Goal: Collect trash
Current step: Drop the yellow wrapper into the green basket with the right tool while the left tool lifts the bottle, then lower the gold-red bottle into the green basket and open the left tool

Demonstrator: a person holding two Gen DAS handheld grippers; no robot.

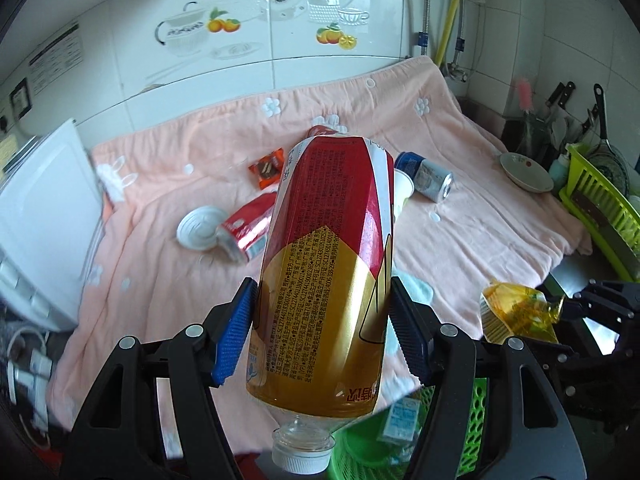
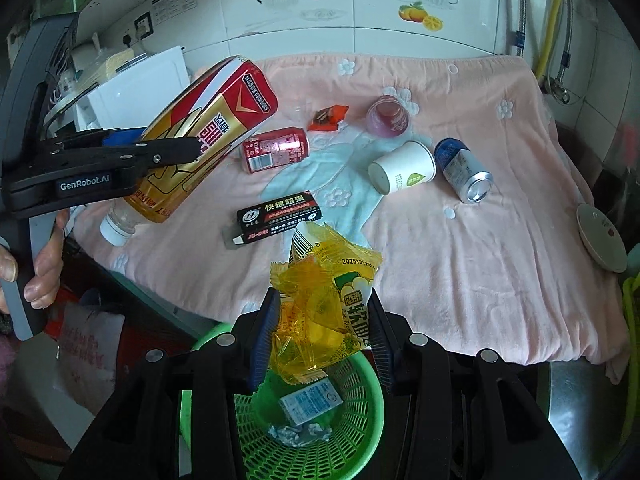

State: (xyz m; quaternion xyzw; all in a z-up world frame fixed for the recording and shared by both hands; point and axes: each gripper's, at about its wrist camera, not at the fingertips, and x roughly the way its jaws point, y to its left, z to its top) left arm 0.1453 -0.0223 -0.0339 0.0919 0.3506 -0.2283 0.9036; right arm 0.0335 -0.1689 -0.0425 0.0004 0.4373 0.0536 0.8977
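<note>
I am gripping a red-and-gold drink bottle in my left gripper, its blue pads pressing both sides of the label, the white cap pointing down and toward me. The bottle is hanging in the air above the near edge of the pink towel that is covering the counter. My right gripper is closed on a crumpled yellow snack wrapper, which is dangling over the green plastic basket set below the counter's edge. Inside the basket, a small blue-and-white carton and a wad of foil are lying on the mesh floor.

More litter is waiting on the towel: a red can on its side, a black glue box just in front of it, an orange sweet wrapper, a tipped pink cup, a tipped white paper cup and, just beside that, a blue can with its open end toward the camera. A small dish is sitting at the towel's right edge. A white lid is resting by the red can in the left wrist view. My bare hand is wrapping the left tool's grey handle.
</note>
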